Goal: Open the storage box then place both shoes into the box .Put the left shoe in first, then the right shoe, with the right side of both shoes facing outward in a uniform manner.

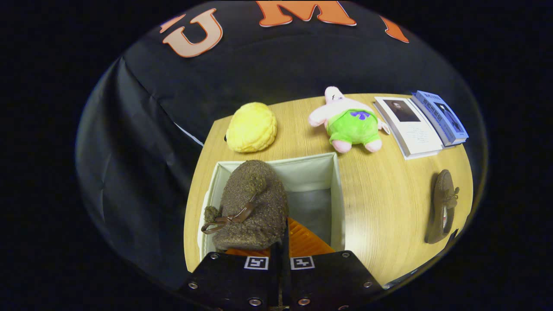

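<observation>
Hanging over the open storage box (pixel 339 194), a fuzzy brown shoe (pixel 252 205) runs its long axis away from the camera, rounded toe toward the far wall of the box and its brown lace bow on the near left side. It sits at the left half of the box, whether touching the floor of it I cannot tell. The gripper (pixel 283 246) is clenched on the shoe's near end, its two fingers drawn close together with only a thin gap, pointing forward and down into the box. The other brown shoe (pixel 443 207) lies on its side on the wooden table (pixel 389 216), well to the right of the box. Beyond the box lie a yellow plush (pixel 252 127), a pink and green plush toy (pixel 350 123) and two books (pixel 425 125).
</observation>
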A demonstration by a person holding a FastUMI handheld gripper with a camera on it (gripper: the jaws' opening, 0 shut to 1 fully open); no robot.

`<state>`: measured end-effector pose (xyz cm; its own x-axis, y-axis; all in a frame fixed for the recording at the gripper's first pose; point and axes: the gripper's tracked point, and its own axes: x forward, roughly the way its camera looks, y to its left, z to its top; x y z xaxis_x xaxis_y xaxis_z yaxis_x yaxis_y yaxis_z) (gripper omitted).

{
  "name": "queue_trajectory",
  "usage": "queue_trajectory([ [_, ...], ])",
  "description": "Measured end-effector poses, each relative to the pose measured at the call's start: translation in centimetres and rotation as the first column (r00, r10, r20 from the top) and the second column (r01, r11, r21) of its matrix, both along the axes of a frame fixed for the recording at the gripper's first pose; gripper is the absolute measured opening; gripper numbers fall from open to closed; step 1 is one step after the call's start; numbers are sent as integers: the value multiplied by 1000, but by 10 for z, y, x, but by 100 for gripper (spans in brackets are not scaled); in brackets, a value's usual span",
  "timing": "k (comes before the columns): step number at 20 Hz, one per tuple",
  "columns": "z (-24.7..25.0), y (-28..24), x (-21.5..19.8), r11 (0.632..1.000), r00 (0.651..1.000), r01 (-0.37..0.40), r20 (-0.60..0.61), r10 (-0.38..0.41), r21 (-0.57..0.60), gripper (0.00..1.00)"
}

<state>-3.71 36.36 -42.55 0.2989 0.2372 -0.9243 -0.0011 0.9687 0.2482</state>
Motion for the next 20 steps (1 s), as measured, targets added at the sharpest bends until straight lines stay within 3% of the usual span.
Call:
queue_trajectory([
  [6, -36, 17, -8, 999, 997, 24, -74, -27, -48, 7],
  [10, -58, 35, -27, 1000, 981, 28, -193, -29, -10, 14],
  [15, -53, 57, -54, 992, 961, -64, -261, 90, 107, 29],
  [20, -5, 45, -47, 972, 975, -109, -168, 145, 208, 47],
])
